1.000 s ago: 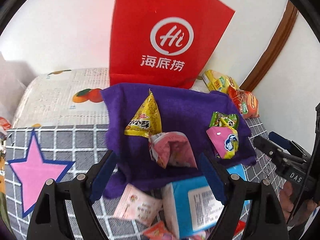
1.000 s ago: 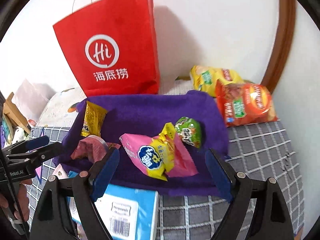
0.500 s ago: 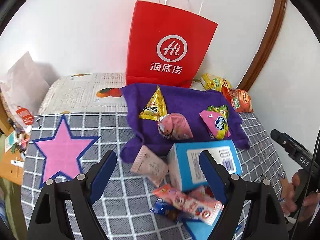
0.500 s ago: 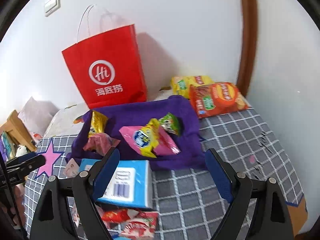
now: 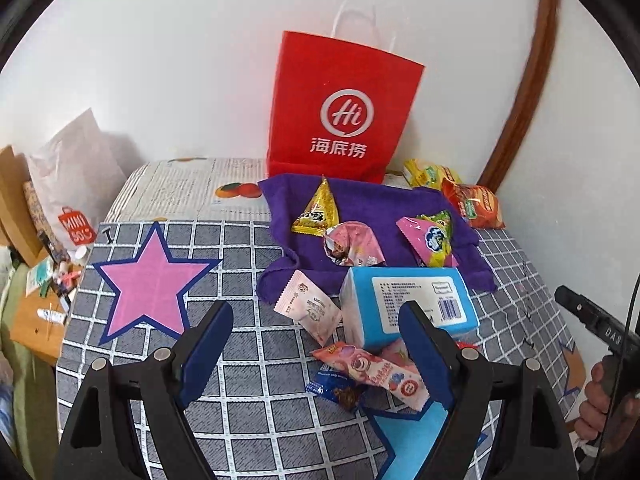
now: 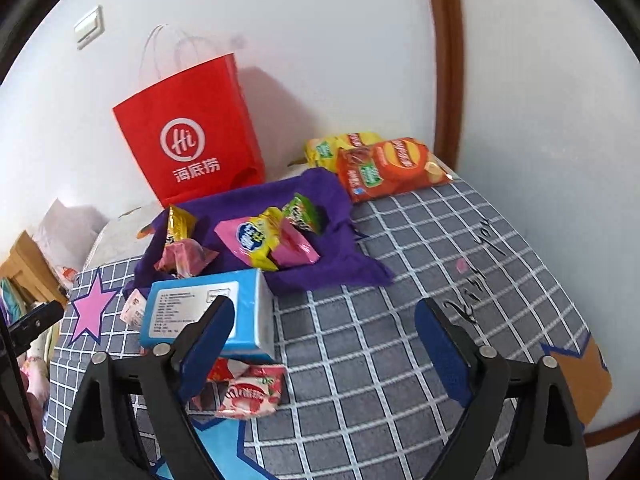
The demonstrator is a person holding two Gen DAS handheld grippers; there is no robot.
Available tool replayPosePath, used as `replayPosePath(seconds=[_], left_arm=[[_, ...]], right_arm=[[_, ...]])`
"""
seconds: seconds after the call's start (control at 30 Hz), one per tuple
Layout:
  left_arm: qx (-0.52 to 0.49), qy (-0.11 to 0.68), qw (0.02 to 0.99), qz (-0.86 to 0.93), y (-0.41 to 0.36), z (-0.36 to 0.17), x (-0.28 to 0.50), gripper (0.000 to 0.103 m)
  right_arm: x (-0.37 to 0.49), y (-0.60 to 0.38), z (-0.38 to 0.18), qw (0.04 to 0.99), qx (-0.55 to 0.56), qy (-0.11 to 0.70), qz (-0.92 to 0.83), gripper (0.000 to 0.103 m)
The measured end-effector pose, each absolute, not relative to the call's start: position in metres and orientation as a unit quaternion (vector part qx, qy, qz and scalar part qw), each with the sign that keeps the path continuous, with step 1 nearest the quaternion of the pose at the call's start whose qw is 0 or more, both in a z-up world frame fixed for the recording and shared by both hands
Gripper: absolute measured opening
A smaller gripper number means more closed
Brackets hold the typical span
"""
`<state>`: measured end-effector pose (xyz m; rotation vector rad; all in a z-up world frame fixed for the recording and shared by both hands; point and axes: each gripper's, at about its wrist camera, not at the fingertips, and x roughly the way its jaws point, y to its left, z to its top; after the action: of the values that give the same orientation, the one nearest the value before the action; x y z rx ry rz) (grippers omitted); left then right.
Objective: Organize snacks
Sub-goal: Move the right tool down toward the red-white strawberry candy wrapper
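Grey checked fabric with a pink star (image 5: 144,280) covers the work surface (image 5: 248,360). At its far edge stands a red paper carrier bag (image 5: 340,108); just in front lies a purple towel (image 5: 360,204) bearing four small snack packets, including a yellow pyramid packet (image 5: 316,212). A blue rectangular box (image 5: 408,304) sits at the towel's near edge, with loose pink wrappers (image 5: 372,368) nearer still. Both tools have pulled back from the towel within the last second, so more of the surface shows. Left gripper (image 5: 316,352): jaws wide, empty. Right gripper (image 6: 324,348): jaws opening, nothing between them. Judgement: a placement is complete; the loose near wrappers remain unsorted.
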<state>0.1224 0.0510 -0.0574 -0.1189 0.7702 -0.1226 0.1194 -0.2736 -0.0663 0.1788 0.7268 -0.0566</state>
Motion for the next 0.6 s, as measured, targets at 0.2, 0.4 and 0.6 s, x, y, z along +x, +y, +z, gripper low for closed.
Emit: replayPosePath(seconds=[0.2,0.4,0.6], left_arm=[[-0.045,0.378,0.923,-0.054,0.049,-0.056,0.115,0.084],[-0.049,0.387,0.919,-0.058,0.052,-0.061,0.114,0.084],[-0.045,0.400,0.913,-0.058,0.054,-0.070,0.117,0.084]], right_arm=[[0.107,-0.283,-0.071,0.929,0.109,0.353,-0.017,0.093],[0.102,-0.277,-0.077,0.925,0.111,0.363,-0.007,0.093],[0.101,-0.267,-0.080,0.929,0.090,0.360,-0.010,0.093]])
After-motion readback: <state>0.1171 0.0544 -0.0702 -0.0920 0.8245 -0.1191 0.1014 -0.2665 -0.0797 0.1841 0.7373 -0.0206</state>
